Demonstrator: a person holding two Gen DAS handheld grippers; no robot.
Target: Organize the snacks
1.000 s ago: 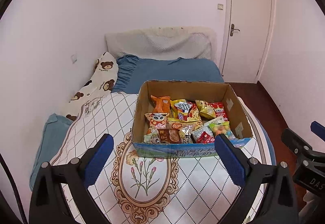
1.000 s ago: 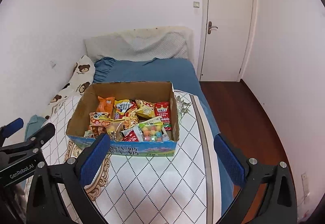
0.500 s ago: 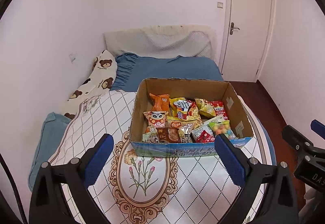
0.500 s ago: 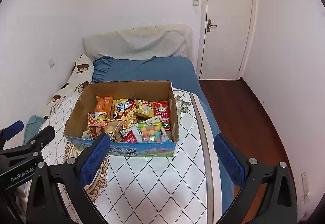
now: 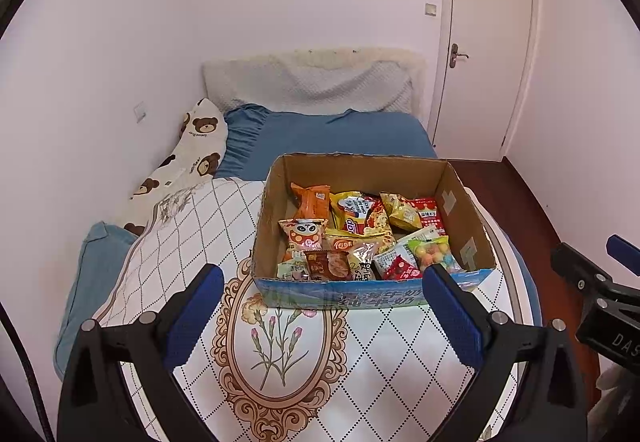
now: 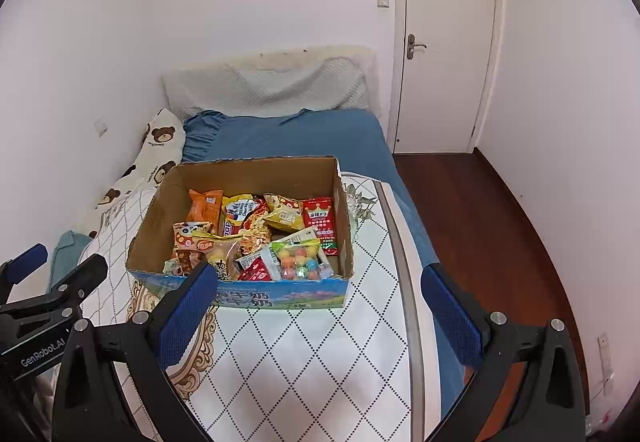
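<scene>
An open cardboard box sits on a white quilt with a diamond pattern. It holds several snack packets, among them an orange one, a red one and a clear bag of coloured balls. My left gripper hangs open a little short of the box's front wall, nothing between its blue pads. My right gripper is open too, before the box's front right corner, holding nothing. In each view the other gripper shows at the edge.
The quilt covers a bed with a blue sheet and a grey pillow. A bear-print pillow lies along the left wall. A closed door and dark wooden floor are to the right.
Both grippers have drifted slightly closer to the box, which sits a little lower and larger in both views. Their jaws stay open as before.
</scene>
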